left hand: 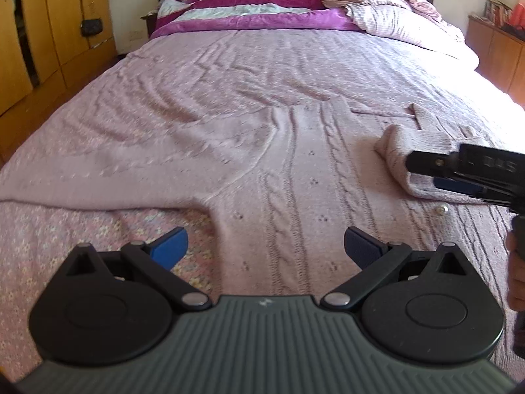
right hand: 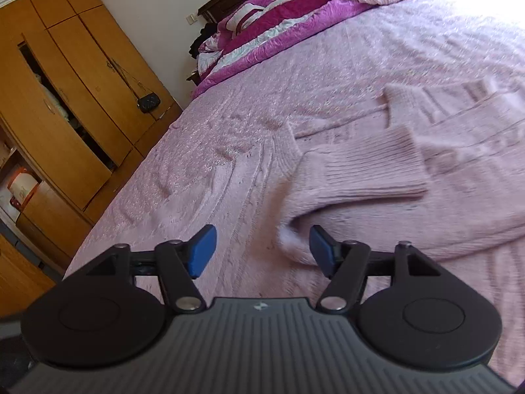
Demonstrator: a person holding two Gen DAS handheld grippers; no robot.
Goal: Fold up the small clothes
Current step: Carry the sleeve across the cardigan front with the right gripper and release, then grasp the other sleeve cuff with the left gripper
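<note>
My left gripper: released, empty, over the cardigan on the bed. My right gripper: released beside the folded sleeve; fold may spring back.

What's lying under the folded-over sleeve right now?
The sleeve lies on the pink sweater's own knitted body, which rests on the bedspread. Whatever sits beneath the fold itself is covered.
</note>
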